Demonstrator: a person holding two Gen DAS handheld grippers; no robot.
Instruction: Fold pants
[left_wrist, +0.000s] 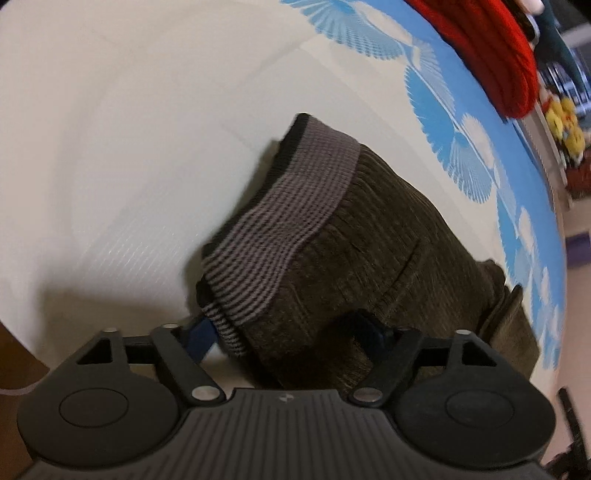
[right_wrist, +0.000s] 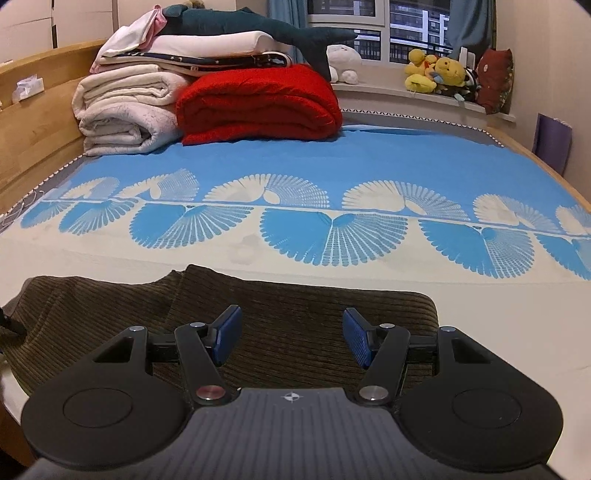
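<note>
The left gripper (left_wrist: 286, 328) is spread wide around the waistband end of the brown corduroy pants (left_wrist: 369, 251), which lie folded on the bed sheet (left_wrist: 129, 129). The right gripper (right_wrist: 291, 338) hovers above the pants (right_wrist: 295, 306), fingers parted and holding nothing; a red blanket (right_wrist: 258, 103) lies beyond.

The centre and lower right of the frame are filled by brown corduroy pants (left_wrist: 373, 254), folded into a thick bundle on the bed (left_wrist: 129, 129). A grey-and-black striped elastic waistband (left_wrist: 291, 221) is seen running diagonally across the bundle's left edge. At the bottom, the left hand-held gripper (left_wrist: 291, 328) is seen with its blue-padded fingers (left_wrist: 202, 332) spread wide to either side of the bundle's near corner; the left pad is partly hidden behind the waistband, the right one pressed into the corduroy. A cream sheet with blue fan-shaped motifs (left_wrist: 439, 96) is visible toward the upper right. A folded red blanket (left_wrist: 495, 48) is seen at the top right corner, with yellow plush toys (left_wrist: 567, 122) just beside it at the right edge.
</note>
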